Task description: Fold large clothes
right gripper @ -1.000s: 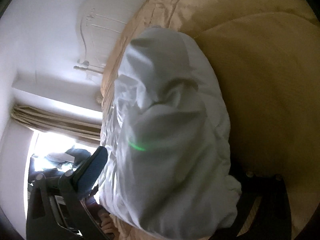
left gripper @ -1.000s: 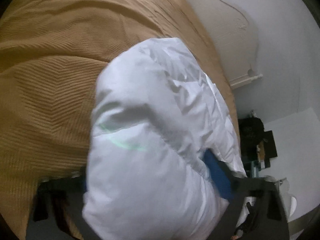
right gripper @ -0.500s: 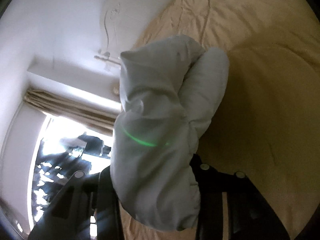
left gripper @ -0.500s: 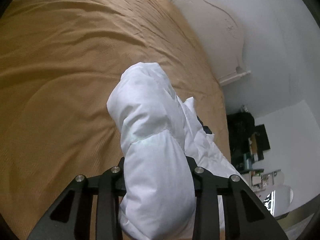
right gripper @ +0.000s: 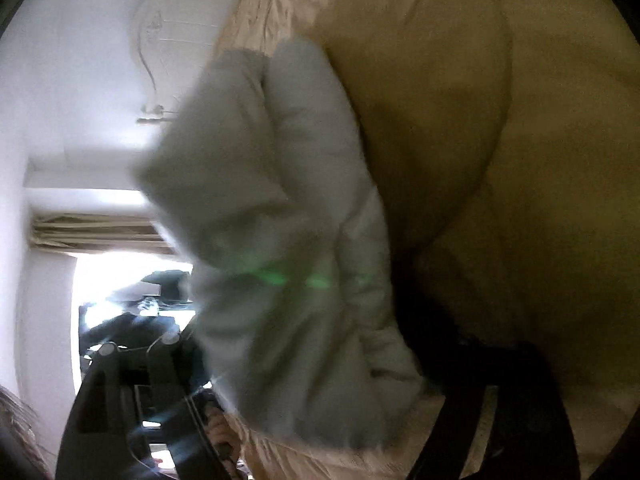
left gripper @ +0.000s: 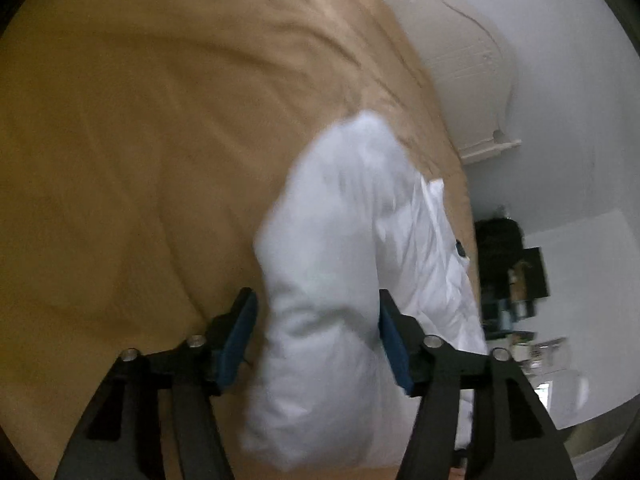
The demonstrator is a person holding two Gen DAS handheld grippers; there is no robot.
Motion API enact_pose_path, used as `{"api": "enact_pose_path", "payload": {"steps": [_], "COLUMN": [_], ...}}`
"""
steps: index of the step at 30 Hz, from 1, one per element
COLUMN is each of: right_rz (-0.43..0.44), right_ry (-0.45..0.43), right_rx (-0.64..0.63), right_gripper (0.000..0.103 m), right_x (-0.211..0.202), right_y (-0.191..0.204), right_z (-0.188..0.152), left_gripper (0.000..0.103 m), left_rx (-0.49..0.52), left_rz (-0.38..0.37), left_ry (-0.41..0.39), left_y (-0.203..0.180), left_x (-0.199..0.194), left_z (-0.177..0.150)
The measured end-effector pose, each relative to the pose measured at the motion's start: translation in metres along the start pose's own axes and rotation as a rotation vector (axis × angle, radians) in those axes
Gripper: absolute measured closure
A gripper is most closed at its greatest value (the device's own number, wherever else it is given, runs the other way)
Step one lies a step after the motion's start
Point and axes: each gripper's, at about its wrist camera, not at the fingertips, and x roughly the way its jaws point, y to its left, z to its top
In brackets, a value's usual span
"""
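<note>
A puffy white jacket (left gripper: 332, 280) is bunched on the tan bedspread (left gripper: 140, 140), stretching toward 1 o'clock. The left gripper (left gripper: 316, 332) has just been opened up; a gap is seen at the left blue pad (left gripper: 236, 340), jacket between. The right gripper (right gripper: 316, 392) was also just widened, jacket (right gripper: 280, 240) between, contact lost in blur.

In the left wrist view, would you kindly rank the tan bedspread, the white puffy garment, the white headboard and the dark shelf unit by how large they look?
1. tan bedspread
2. white puffy garment, though nearness to the camera inflates it
3. white headboard
4. dark shelf unit, far off, so its true size is unsure
</note>
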Motion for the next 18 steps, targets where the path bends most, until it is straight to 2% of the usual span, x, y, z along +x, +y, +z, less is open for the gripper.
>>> {"api": "enact_pose_path", "payload": {"steps": [2, 4, 6, 7, 9, 11, 13, 16, 18], "right_rz": [-0.050, -0.115, -0.192, -0.228, -0.256, -0.232, -0.162, -0.095, -0.091], "right_ry": [-0.057, -0.111, -0.178, -0.201, -0.266, -0.296, -0.268, -0.145, -0.085], "right_rx": [0.017, -0.003, -0.104, -0.160, -0.271, -0.375, -0.452, -0.497, -0.506], "right_gripper": [0.014, 0.013, 0.012, 0.012, 0.012, 0.012, 0.012, 0.012, 0.013], "right_x": [-0.028, -0.054, -0.074, -0.080, -0.084, -0.079, -0.054, 0.004, 0.042], "right_y": [-0.002, 0.006, 0.032, 0.047, 0.082, 0.114, 0.136, 0.160, 0.163], "right_z": [0.002, -0.002, -0.010, -0.016, -0.024, -0.036, -0.042, -0.042, -0.036], "left_gripper": [0.034, 0.034, 0.034, 0.034, 0.034, 0.034, 0.034, 0.034, 0.034], "left_rx": [0.020, 0.086, 0.183, 0.233, 0.301, 0.324, 0.330, 0.364, 0.380], "left_rz": [0.044, 0.128, 0.212, 0.224, 0.210, 0.119, 0.052, 0.054, 0.092], "left_ry": [-0.044, -0.090, -0.135, -0.147, -0.139, -0.089, -0.021, 0.071, 0.091], "left_y": [-0.001, -0.014, -0.041, -0.059, -0.089, -0.119, -0.129, -0.149, -0.153], "left_x": [-0.021, -0.039, -0.055, -0.056, -0.045, -0.023, -0.001, 0.049, 0.074], "left_z": [0.008, 0.011, 0.006, 0.001, -0.005, -0.017, -0.029, -0.047, -0.055]}}
